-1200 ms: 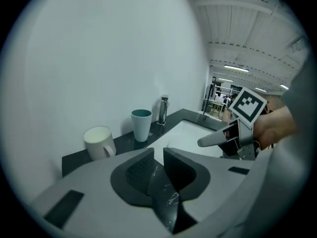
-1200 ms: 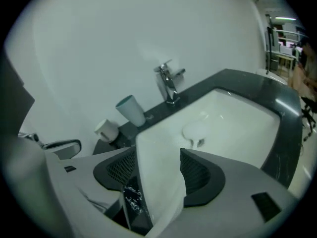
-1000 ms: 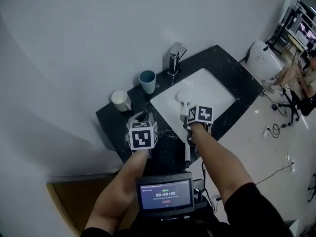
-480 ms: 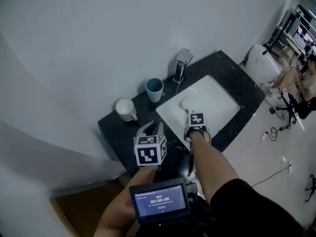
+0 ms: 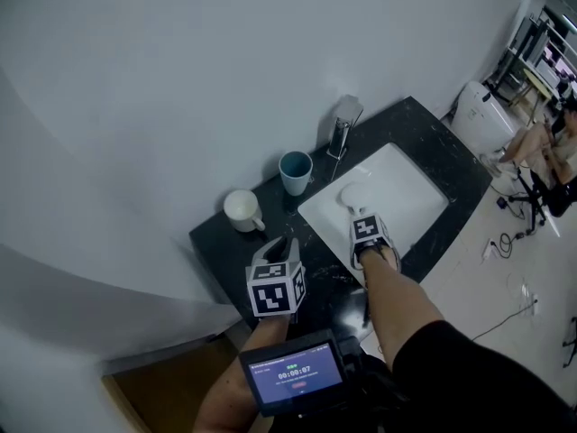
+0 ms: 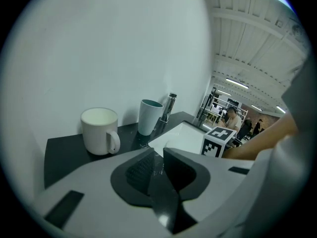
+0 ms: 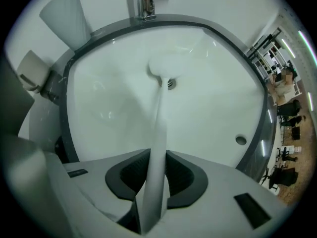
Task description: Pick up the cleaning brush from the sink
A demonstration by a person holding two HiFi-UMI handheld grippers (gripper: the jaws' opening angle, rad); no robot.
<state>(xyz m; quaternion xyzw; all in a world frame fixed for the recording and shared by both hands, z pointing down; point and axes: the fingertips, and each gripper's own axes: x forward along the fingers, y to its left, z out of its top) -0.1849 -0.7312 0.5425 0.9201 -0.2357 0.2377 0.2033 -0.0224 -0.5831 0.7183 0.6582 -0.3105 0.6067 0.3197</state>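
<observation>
Two grippers up: right gripper (image 7: 156,175) points down into sink (image 7: 218,98), fingers just closed in on brush (image 7: 159,118) handle; head lies at drain (image 7: 170,84). Best lift straight, hold firm. Left gripper (image 6: 157,167) fingers together, empty, over counter (image 6: 64,148).

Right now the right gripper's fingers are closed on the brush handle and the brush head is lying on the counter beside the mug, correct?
Not quite. The right gripper has just been closing its fingers onto the cleaning brush handle, but its head lies in the sink near the drain, not on the counter beside the mug. The right gripper view shows it.
</observation>
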